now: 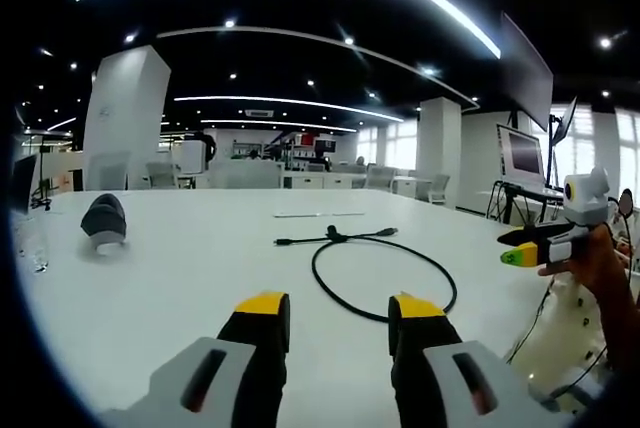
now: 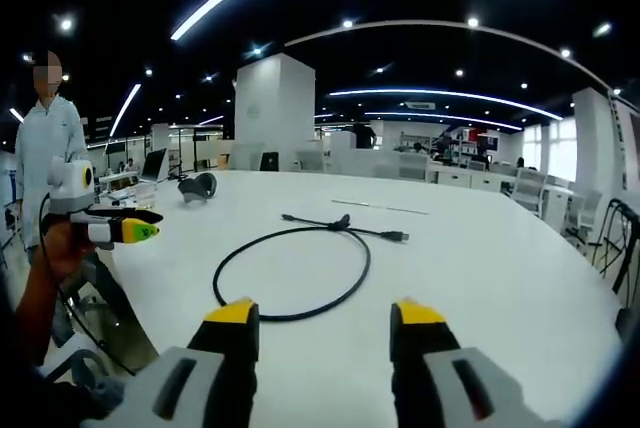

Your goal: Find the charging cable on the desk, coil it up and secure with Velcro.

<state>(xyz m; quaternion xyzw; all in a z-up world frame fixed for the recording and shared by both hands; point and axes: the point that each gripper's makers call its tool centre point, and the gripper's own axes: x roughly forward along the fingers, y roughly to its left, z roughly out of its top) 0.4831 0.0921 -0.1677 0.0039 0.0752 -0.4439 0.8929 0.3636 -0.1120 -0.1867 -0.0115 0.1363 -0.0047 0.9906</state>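
A black charging cable (image 1: 332, 237) lies on the white table (image 1: 190, 268) as one wide loop. Its two plug ends cross at a small knot on the far side and stick out left and right. In the left gripper view my left gripper (image 1: 340, 308) hovers just short of the loop, yellow-tipped jaws wide apart and holding nothing. My right gripper (image 1: 522, 251) comes in at the right, held by a hand beyond the table edge. In the right gripper view the cable (image 2: 342, 221) lies ahead of my right gripper (image 2: 326, 314), which is open and holding nothing. The left gripper (image 2: 128, 229) hangs at the left.
A dark grey rounded object (image 1: 105, 220) (image 2: 197, 186) sits far across the table. A thin pale strip (image 1: 320, 214) (image 2: 378, 207) lies beyond the cable. A monitor (image 1: 520, 153) stands to the right. A person in white (image 2: 45, 148) stands by the table's left edge.
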